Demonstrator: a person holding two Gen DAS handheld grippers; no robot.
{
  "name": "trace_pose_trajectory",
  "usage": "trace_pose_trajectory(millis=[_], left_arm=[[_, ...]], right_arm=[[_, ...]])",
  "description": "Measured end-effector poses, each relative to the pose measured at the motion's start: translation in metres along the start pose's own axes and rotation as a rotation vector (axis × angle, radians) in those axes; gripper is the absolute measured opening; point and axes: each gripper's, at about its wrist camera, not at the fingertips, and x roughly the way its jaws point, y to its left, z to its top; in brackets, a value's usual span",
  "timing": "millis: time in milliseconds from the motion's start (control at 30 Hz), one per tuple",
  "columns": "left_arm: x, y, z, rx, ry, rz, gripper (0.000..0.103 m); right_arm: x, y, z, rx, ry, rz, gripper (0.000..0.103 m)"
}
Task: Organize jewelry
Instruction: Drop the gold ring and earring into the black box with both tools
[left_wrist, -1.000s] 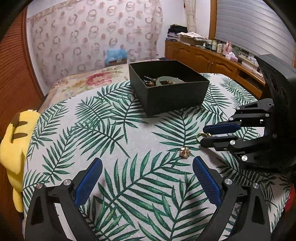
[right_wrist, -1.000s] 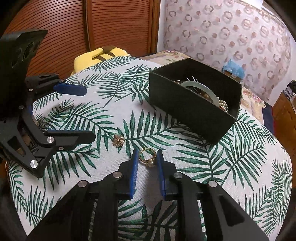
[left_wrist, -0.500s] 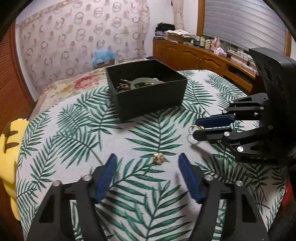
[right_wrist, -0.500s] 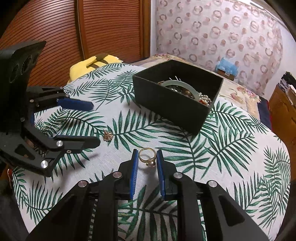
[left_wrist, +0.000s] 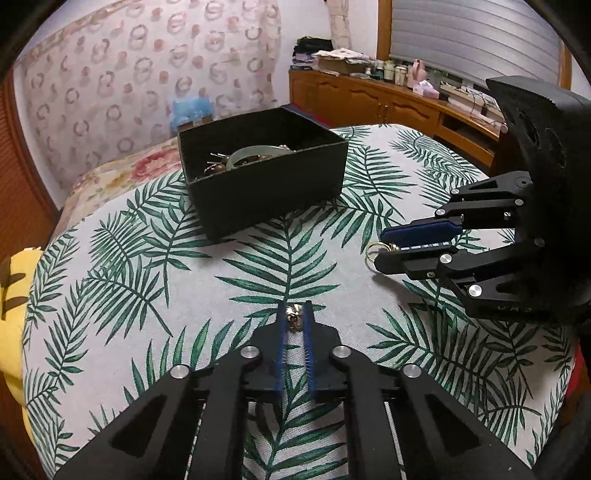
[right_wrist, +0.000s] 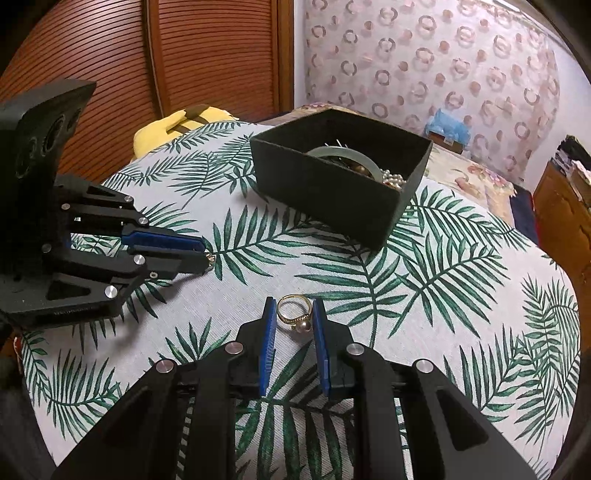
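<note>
**A:** So, starting at the left: the left gripper (left_wrist: 295, 320) is pinching the small gold flower charm (left_wrist: 294, 318) at the very tips of its blue pads (left_wrist: 281, 332). Its jaws have just been closing, and the charm is sitting between them now, low against the leaf-print cloth (left_wrist: 155, 295).

**B:** How is that piece going to behave?

**A:** I'm judging it as light, hard and knobbly, so it is likely twisting or popping out if squeezed off-centre. Gripping across its widest part looks safest.

**B:** And moving right?

**A:** The black box (right_wrist: 332, 195) is sitting farther back on the cloth, already holding a pale bangle (right_wrist: 347, 155) and beads. Further right, the right gripper (right_wrist: 294, 317) is gripping the gold ring (right_wrist: 291, 312), with its jaws standing narrow and the pads pressing the band from both sides. The ring is standing nearly upright, its dark pearl (right_wrist: 303, 326) hanging at the lower right.

**B:** Fragile?

**A:** The band is looking stiff and slick; the pearl mount seems the weak spot. Holding the band is wiser than holding the pearl. Both pieces are lying well short of the box.
</note>
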Motion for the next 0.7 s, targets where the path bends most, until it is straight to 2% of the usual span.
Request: trace_pose_trajectory(millis=[367, 700], left_arm=[[-0.015, 0.009, 0.009, -0.048, -0.058, -0.01, 0.004], [-0.024, 0.019, 0.034, -0.066, -0.116, -0.004, 0.004]], right_arm=[[-0.004, -0.004, 0.001, 0.001, -0.011, -0.004, 0.022], [-0.026, -0.02, 0.032, 0.006, -0.089, 0.01, 0.022]])
